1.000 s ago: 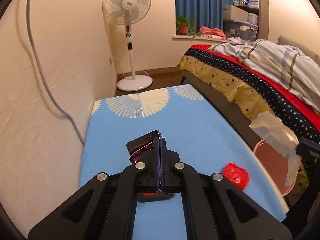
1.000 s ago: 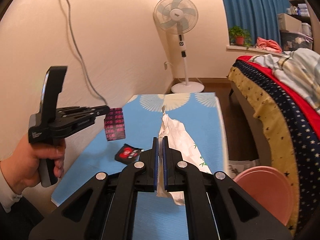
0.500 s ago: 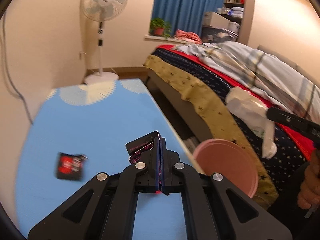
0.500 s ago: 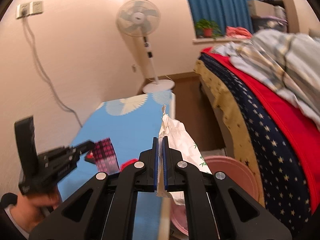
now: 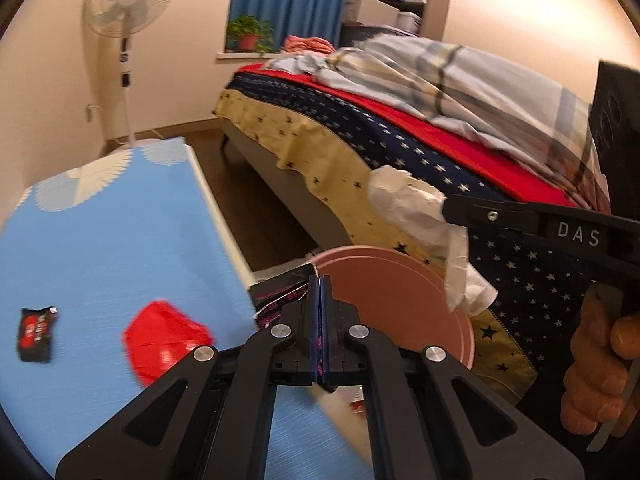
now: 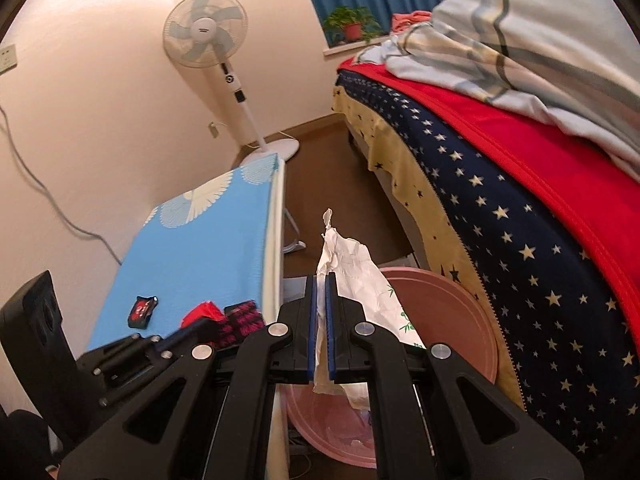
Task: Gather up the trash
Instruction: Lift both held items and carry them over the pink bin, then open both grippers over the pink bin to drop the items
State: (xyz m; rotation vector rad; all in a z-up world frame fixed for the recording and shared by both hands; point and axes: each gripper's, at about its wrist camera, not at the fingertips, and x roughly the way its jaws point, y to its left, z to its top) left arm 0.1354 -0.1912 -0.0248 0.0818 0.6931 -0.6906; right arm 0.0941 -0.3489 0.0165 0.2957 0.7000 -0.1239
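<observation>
On the blue table (image 5: 120, 248) two pieces were left: a small black-and-red packet (image 5: 37, 334) near the left edge and, to its right, a crumpled red wrapper (image 5: 166, 340). Past the table's edge, the left gripper (image 5: 319, 312) was clamped on a dark pink-patterned wrapper (image 5: 280, 300), which hung between the table and the pink bin (image 5: 400, 300) on the floor by the bed (image 5: 420, 152). Further right, the right gripper (image 6: 320, 320) pinched a crumpled white paper (image 6: 352, 276) over the bin's mouth — neither piece had been let go. Judging by this, the task was about midway: two pieces ready to drop, two to fetch — and a few scraps seemed to lie in the bin.
</observation>
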